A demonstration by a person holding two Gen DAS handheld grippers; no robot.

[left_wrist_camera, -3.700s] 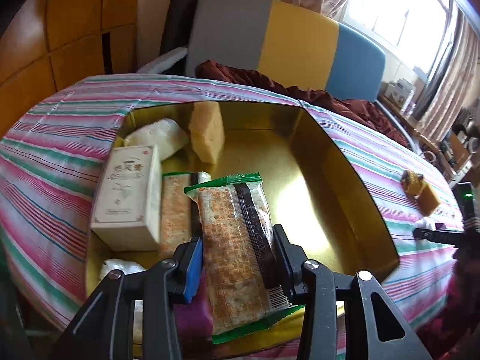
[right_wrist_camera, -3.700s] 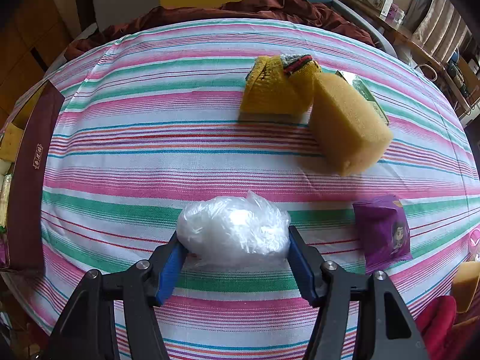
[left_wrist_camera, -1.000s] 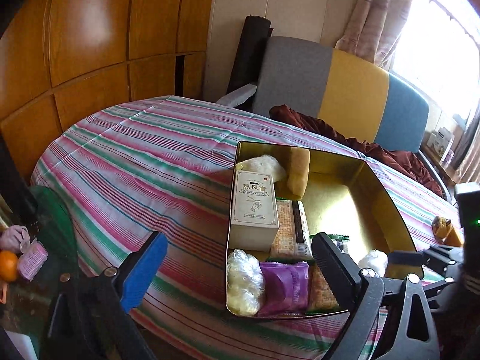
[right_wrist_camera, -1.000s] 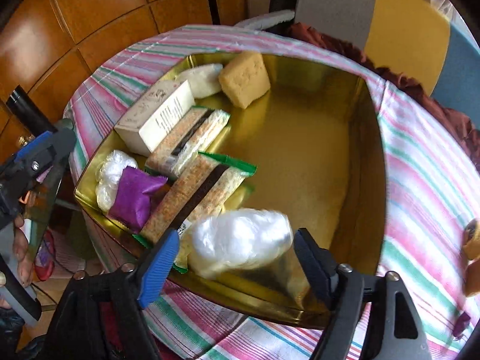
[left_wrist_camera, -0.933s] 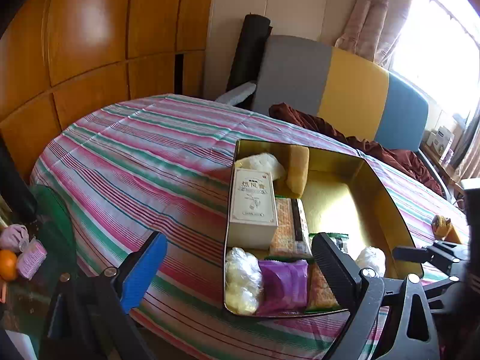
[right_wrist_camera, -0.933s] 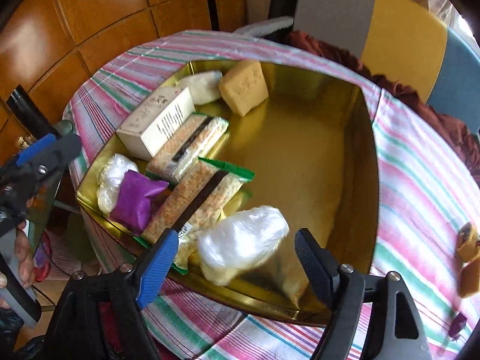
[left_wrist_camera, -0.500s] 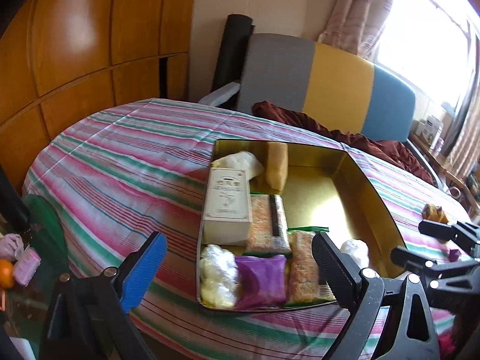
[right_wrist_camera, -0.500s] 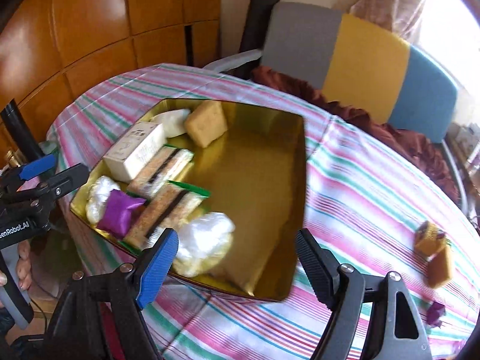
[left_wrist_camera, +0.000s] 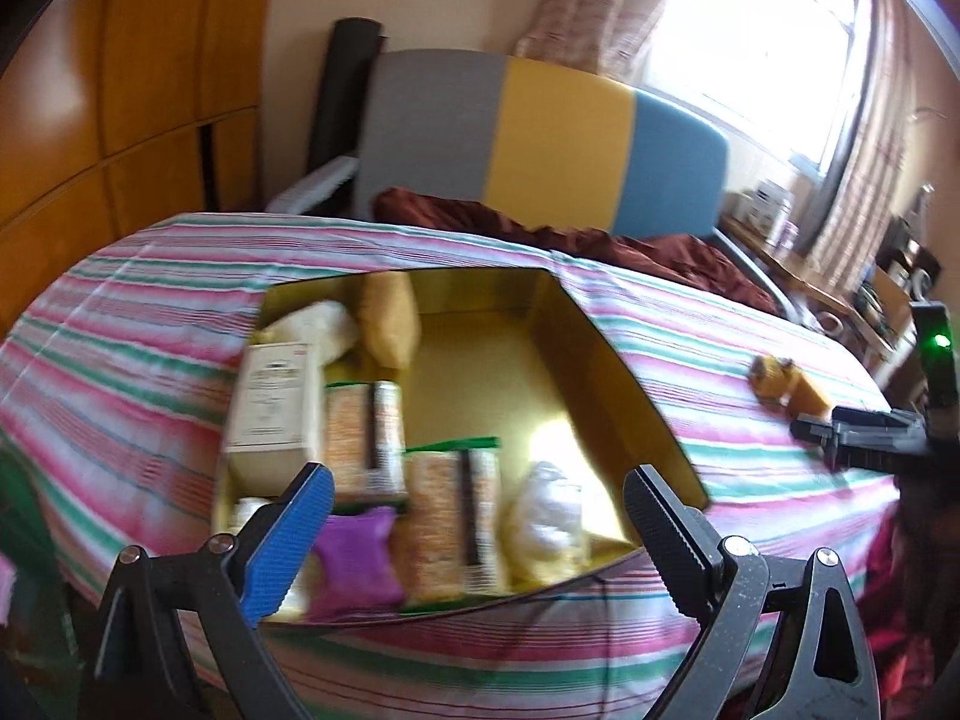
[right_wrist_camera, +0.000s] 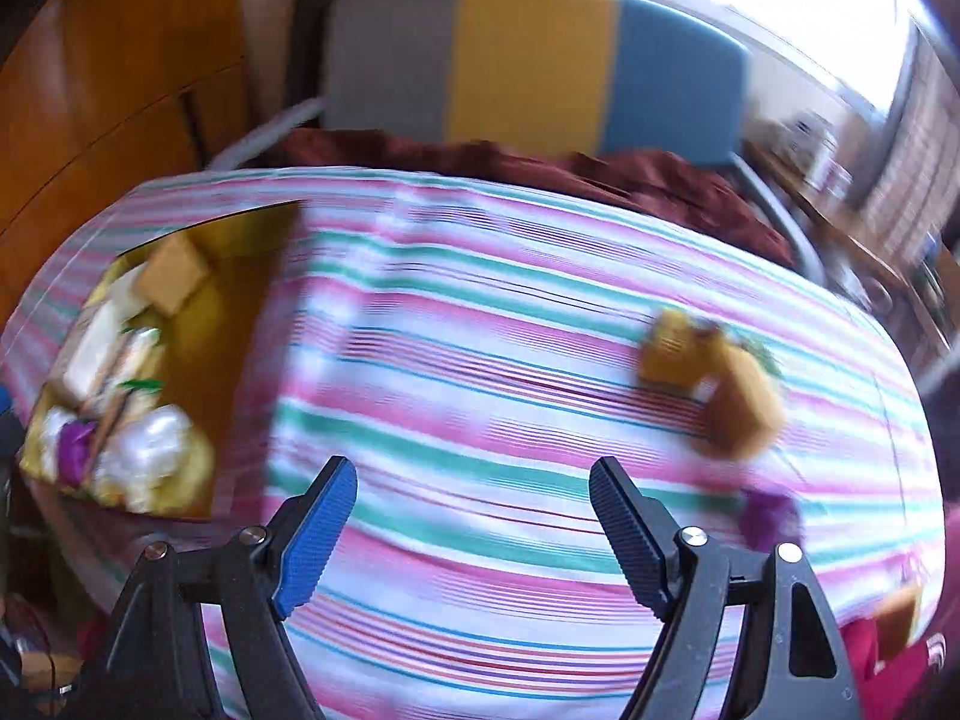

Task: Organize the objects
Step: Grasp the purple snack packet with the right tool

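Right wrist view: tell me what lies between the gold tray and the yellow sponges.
Only bare striped cloth lies between the tray and the sponges; the right wrist view shows it, though blurred.

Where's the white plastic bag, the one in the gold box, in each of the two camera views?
Left wrist view: the white plastic bag lies low and centre-right, in the near right corner of the gold box.
Right wrist view: the bag sits at the far left, in the box corner nearest the camera.
Shared landmark: the grey, yellow and blue headboard.
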